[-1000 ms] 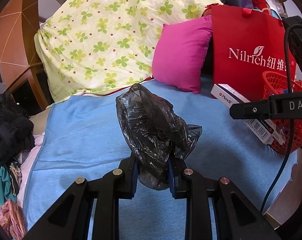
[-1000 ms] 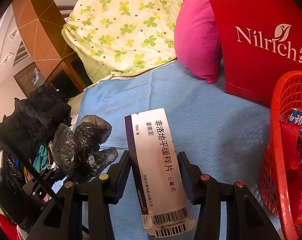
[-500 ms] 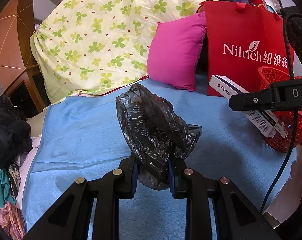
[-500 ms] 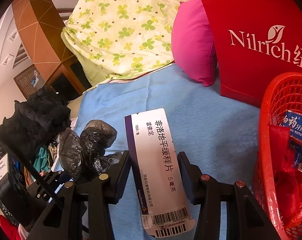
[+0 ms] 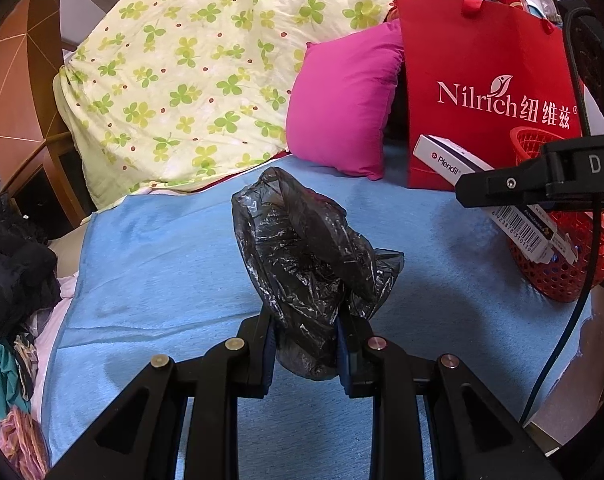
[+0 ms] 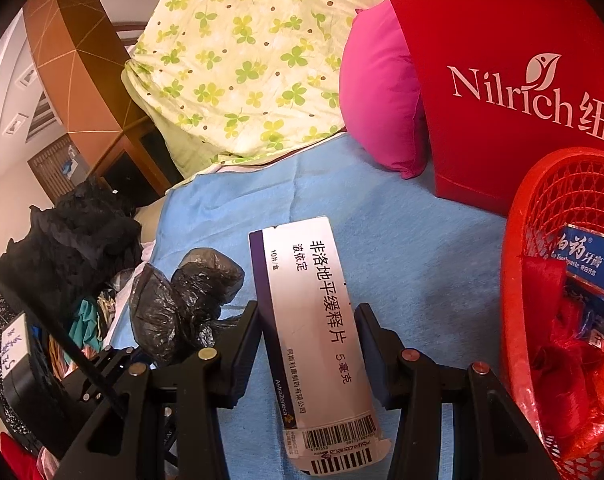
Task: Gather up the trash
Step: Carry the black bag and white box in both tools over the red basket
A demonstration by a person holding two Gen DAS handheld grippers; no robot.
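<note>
A crumpled black plastic bag (image 5: 307, 276) is clamped in the left gripper (image 5: 306, 346) above the blue bed sheet (image 5: 162, 264), and only in the right wrist view is the red mesh basket's (image 6: 515, 280) inside seen, with a blue toothpaste box (image 6: 591, 264) among red wrapping. A white medicine box (image 6: 321, 332) is pinched lengthwise in the right gripper (image 6: 307, 344), just left of the basket. Behind lie a clover-print quilt (image 5: 206, 76), a pink pillow (image 5: 341, 100) and a red Nilrich bag (image 5: 489, 92); since a second ago, the medicine box has been brought slightly nearer the basket.

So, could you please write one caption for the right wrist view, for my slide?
Right gripper holding a white medicine box beside the red basket, over the blue sheet.
</note>
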